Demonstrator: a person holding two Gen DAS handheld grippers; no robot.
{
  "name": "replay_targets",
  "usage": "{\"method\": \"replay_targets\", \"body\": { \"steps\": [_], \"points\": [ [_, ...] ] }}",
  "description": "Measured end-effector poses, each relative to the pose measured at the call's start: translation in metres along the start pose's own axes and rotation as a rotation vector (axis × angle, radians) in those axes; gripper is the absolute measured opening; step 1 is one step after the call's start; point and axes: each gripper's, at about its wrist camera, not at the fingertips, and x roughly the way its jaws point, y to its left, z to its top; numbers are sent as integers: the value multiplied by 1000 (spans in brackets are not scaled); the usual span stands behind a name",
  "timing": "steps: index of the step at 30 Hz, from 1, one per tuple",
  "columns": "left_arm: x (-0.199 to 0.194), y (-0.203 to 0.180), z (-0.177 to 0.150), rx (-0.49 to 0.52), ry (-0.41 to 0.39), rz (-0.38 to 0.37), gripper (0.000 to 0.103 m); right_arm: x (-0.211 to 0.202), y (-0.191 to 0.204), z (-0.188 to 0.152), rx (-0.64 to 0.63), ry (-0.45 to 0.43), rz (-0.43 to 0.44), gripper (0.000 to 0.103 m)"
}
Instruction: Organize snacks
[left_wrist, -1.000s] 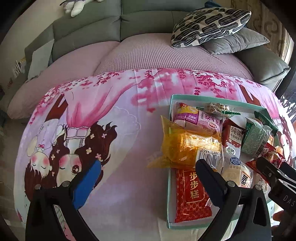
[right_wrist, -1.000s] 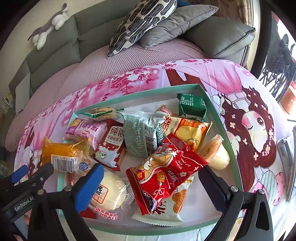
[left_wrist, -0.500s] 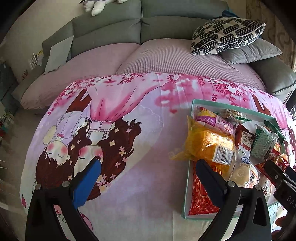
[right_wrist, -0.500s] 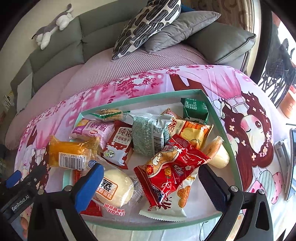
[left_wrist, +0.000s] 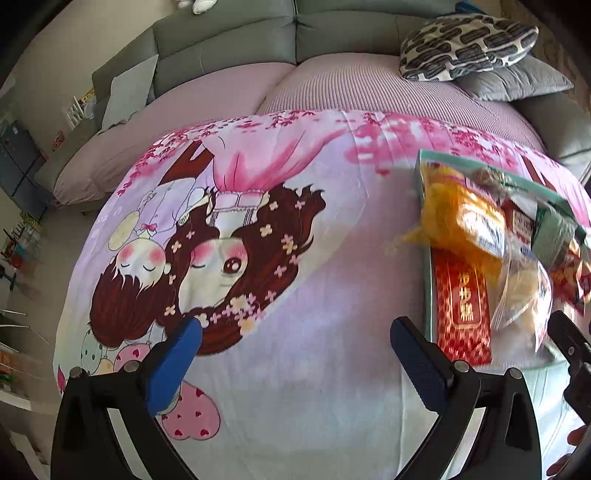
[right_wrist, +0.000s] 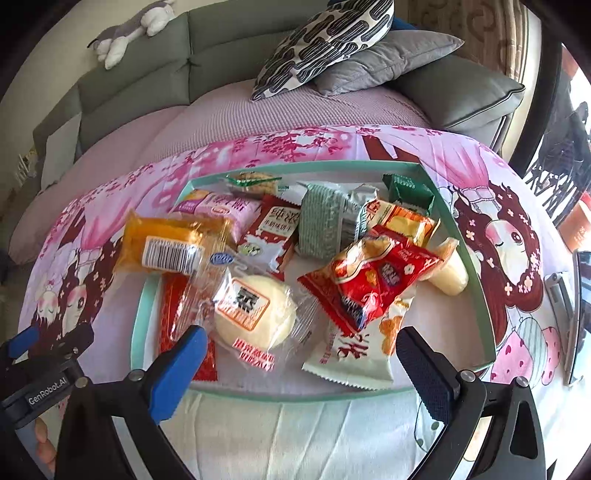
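A shallow teal-rimmed tray (right_wrist: 467, 254) on the cartoon-print cloth holds several snack packs. An orange pack (right_wrist: 166, 245) hangs over the tray's left rim, and a wrapped white bun (right_wrist: 255, 310) and a red pack (right_wrist: 369, 273) lie near the front. My right gripper (right_wrist: 299, 360) hovers open at the tray's near edge, nothing between its fingers. In the left wrist view the tray (left_wrist: 424, 295) sits at the right, blurred, with the orange pack (left_wrist: 458, 218) on top. My left gripper (left_wrist: 295, 354) is open over bare cloth to the tray's left.
A grey sofa (right_wrist: 147, 85) with a purple seat cover runs along the back, with patterned and grey cushions (right_wrist: 332, 40) at its right end. A plush toy (right_wrist: 125, 31) lies on the backrest. A phone-like device (right_wrist: 565, 306) rests on the cloth right of the tray.
My left gripper has swung left and back, so the tray slid toward the right edge of its view. My right gripper pulled back slightly toward the tray's near rim. Both stayed open.
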Motion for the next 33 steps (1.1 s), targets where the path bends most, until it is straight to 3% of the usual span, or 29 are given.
{"method": "replay_targets", "body": {
  "steps": [11,25,33],
  "points": [
    [-3,7,-25,16,23,-11,102,-4,14,-29,-50,33,12,103],
    [5,12,-24,3,58,-37,102,2,11,-31,-52,56,3,103],
    [12,16,-23,-15,89,-87,102,4,11,-31,-52,61,7,103]
  ]
}}
